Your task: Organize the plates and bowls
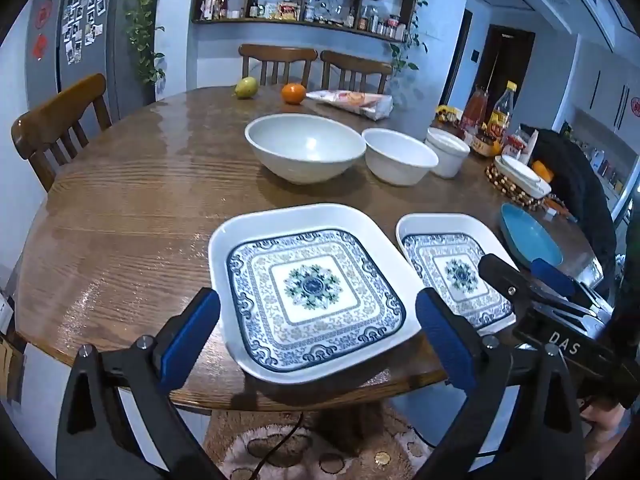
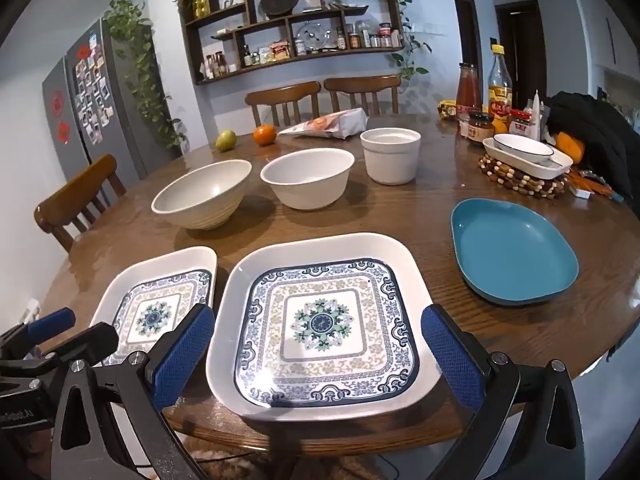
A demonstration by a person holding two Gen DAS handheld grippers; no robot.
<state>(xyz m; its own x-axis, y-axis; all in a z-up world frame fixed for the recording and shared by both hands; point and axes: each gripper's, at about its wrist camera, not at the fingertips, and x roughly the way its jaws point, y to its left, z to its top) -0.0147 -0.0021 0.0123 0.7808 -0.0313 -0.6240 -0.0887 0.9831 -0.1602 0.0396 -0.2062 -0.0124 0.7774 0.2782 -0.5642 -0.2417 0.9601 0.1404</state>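
Glossy grained wooden table, glazed ceramic patterned plates, matt white bowls, textured blue tool pads.

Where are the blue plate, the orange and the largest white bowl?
blue plate (image 2: 514, 250), right wrist view, centre of its inside.
orange (image 2: 264, 135), right wrist view, middle of the fruit.
largest white bowl (image 1: 306, 148), left wrist view, inner wall.

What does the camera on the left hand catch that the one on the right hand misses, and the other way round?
Only the left view: the left tool, open, framing the left patterned plate, and the right tool seen from the side.

Only the right view: the right tool, open, around the right patterned plate, plus the whole blue dish, which the left view shows only edge-on.

Both: the two patterned plates, three white bowls, the largest among them, the orange and the wooden table.
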